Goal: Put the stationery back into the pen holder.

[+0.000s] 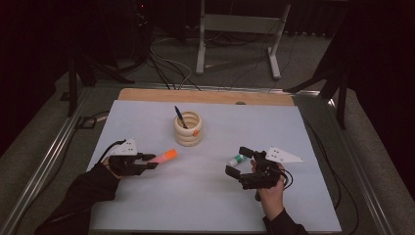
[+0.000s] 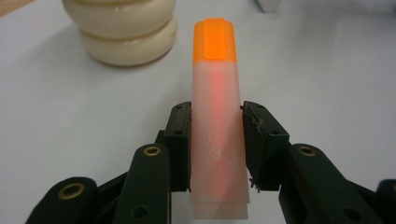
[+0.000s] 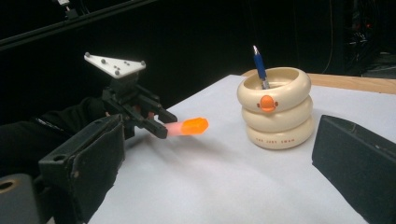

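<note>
Left gripper (image 1: 147, 162): jaws clamped on both sides of a pale pink highlighter (image 1: 164, 156) (orange cap leading, pointing away from the hand). The grip sits low on the barrel, so the cap end sticks well out past the fingertips. In the right gripper view the highlighter (image 3: 187, 126) is lifted clear of the table, roughly level, with its cap aimed toward the cup.

Right gripper (image 1: 240, 163): jaws spread wide, nothing between them. It is held by a hand at the right front of the table. A small white and green tube (image 1: 238, 159) lies on the sheet just by its jaw tips; whether they touch I cannot tell.

Cream ringed cup (image 1: 188, 129) stands upright near the middle of the far half, with a blue pen (image 1: 179, 116) leaning inside. The cup sits beyond and to the right of the highlighter's cap, apart from it, with bare sheet between them.

Table (image 1: 205, 196): a pale sheet, with a wooden strip showing along the far edge. Both grippers are well inside the side edges. The middle and near part of the sheet between the two hands is bare.
</note>
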A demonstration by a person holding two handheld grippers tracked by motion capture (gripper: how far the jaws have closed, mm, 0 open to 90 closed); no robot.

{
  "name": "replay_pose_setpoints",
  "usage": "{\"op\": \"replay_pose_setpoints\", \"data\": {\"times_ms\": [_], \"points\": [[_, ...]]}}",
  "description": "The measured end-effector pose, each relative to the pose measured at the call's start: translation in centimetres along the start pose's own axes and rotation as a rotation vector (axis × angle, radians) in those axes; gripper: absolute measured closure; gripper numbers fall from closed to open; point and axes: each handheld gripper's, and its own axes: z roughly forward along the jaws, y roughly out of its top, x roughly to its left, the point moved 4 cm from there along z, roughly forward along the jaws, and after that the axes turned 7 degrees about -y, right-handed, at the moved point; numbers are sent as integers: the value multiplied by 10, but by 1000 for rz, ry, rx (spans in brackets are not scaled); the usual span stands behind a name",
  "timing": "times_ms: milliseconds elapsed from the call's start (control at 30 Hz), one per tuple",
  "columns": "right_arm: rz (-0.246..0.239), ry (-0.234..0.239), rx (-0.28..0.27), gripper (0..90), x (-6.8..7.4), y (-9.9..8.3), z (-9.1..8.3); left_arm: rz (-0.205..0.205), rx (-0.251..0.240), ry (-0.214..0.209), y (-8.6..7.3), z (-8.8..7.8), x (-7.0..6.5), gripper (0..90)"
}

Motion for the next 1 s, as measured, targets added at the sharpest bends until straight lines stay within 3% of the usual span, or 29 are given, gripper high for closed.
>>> {"op": "replay_pose_setpoints", "data": {"times_ms": [233, 500, 767, 1000], "points": [[2, -5, 1, 25, -1, 0, 1, 2, -26, 3, 10, 6, -4, 660], [5, -34, -8, 25, -2, 2, 0, -28, -67, 26, 21, 12, -8, 659], [-5, -36, 21, 25, 0, 1, 3, -23, -103, 32, 32, 17, -18, 659], [-28, -106, 74, 26, 4, -1, 14, -31, -128, 36, 40, 23, -29, 659]]}}
